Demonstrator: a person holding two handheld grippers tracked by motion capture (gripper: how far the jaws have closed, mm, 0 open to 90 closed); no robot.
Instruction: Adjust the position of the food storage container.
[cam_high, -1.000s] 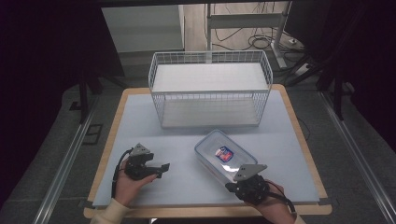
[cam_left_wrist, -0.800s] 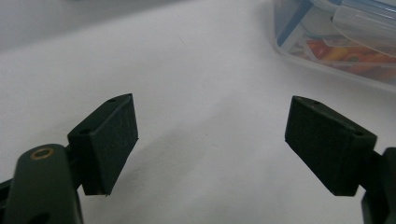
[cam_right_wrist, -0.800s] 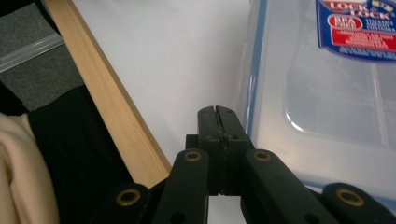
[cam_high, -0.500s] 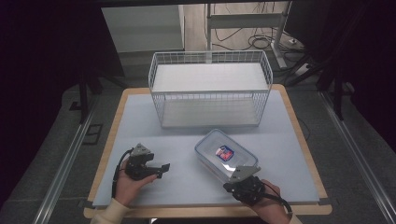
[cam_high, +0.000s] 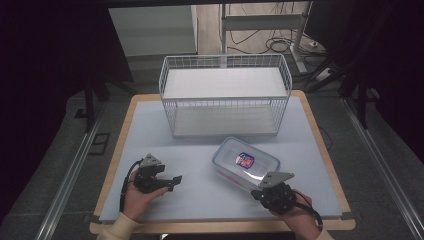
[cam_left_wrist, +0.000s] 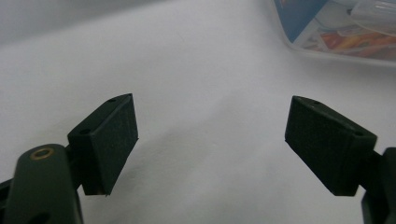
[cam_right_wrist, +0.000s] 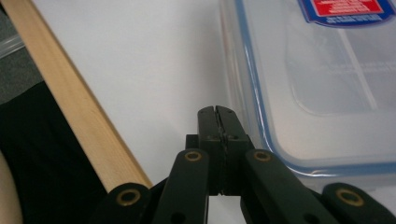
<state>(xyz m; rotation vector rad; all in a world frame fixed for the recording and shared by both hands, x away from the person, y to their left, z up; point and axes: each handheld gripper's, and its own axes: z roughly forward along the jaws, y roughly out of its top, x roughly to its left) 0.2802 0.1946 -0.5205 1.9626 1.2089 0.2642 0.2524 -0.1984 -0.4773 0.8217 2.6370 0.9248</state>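
the clear food box (cam_high: 245, 163) with a blue-edged lid lies on the white table (cam_high: 200, 150), near its front right, in front of the wire basket (cam_high: 225, 95). the right gripper (cam_right_wrist: 218, 112) has its jaws pressed together, empty — just beside the box edge. the left gripper (cam_left_wrist: 210, 140) is spread wide over bare table, holding nothing.

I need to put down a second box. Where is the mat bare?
Bare: the wide strip between the left claw and the clear lidded container, and the mat's left part in front of the wire basket. Crowded: the near right, where the right claw sits beside the container.
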